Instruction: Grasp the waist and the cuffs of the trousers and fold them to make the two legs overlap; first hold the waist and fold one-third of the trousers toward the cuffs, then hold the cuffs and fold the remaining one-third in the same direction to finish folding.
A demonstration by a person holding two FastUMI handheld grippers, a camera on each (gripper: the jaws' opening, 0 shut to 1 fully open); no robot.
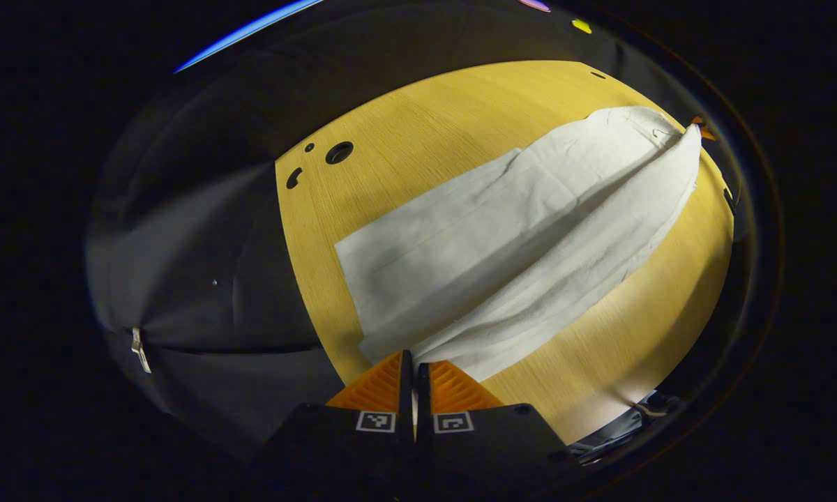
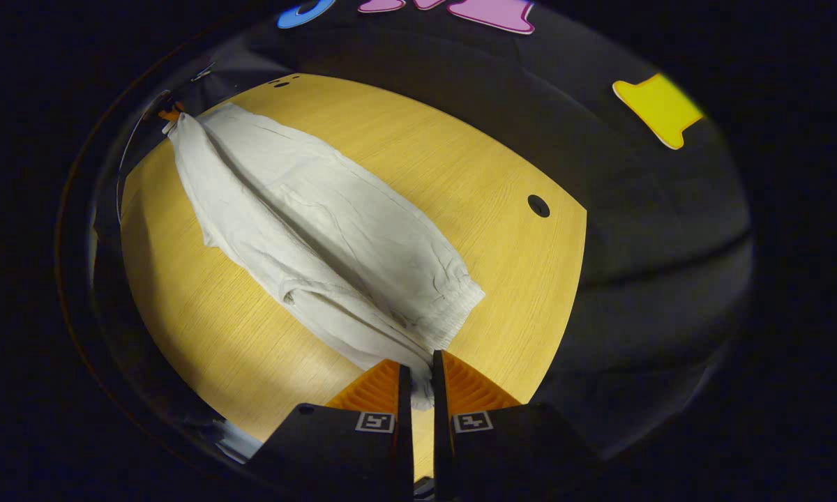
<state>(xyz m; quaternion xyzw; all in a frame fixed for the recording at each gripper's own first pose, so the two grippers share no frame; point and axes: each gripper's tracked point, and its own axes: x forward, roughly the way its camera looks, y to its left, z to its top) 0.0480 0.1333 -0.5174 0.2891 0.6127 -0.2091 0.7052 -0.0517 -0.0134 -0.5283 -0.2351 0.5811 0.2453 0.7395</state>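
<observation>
White trousers point(image 1: 502, 237) lie lengthwise on the wooden table point(image 1: 404, 118). One long edge is raised into a ridge between the two ends. In the left gripper view my left gripper point(image 1: 413, 357) is shut on the straight-hemmed cuff end. At the far end, my right gripper point(image 1: 702, 130) shows as a small tip pinching the cloth. In the right gripper view the trousers point(image 2: 335, 230) run away from me, and my right gripper point(image 2: 418, 364) is shut on the gathered elastic waist, with cloth between the fingers. My left gripper point(image 2: 171, 111) holds the far end.
The table point(image 2: 460, 153) has round cable holes point(image 1: 339, 152) near one edge and a single hole point(image 2: 538, 206) near the other. Black cloth walls surround the table. Bare wood lies on both sides of the trousers.
</observation>
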